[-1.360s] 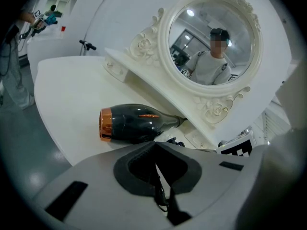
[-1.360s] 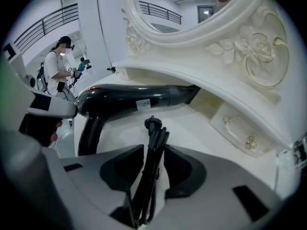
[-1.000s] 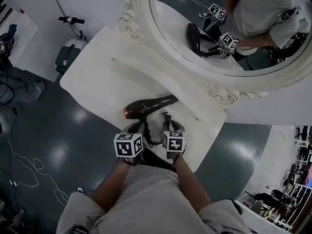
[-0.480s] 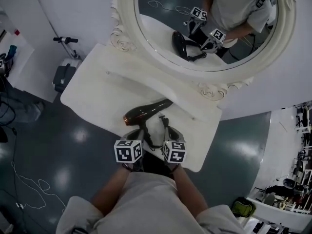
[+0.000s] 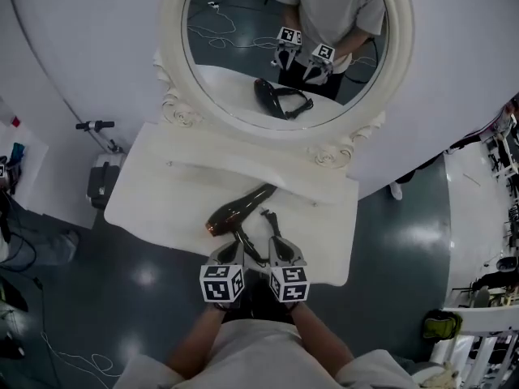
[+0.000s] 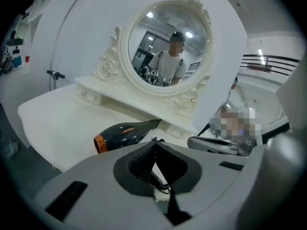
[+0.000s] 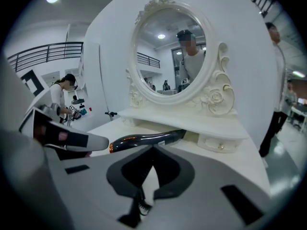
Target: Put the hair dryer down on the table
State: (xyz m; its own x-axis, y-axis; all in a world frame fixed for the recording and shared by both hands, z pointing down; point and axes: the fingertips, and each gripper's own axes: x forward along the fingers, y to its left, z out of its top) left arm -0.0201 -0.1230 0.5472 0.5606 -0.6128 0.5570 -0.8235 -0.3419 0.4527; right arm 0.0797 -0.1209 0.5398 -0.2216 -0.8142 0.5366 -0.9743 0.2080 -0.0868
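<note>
White dressing table (image 5: 154,197), rounded corners. Hair dryer (image 5: 238,210) lies on its side near the front edge, copper-ringed end toward the front-left corner, nozzle toward the rear. Black cord (image 5: 252,250) runs to the front edge. A raised ledge (image 5: 235,167) along the rear edge carries an oval mirror (image 5: 235,63).

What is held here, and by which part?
Nothing. Left gripper and right gripper, which just closed, are shut empty; the hair dryer lies free on the table.
</note>
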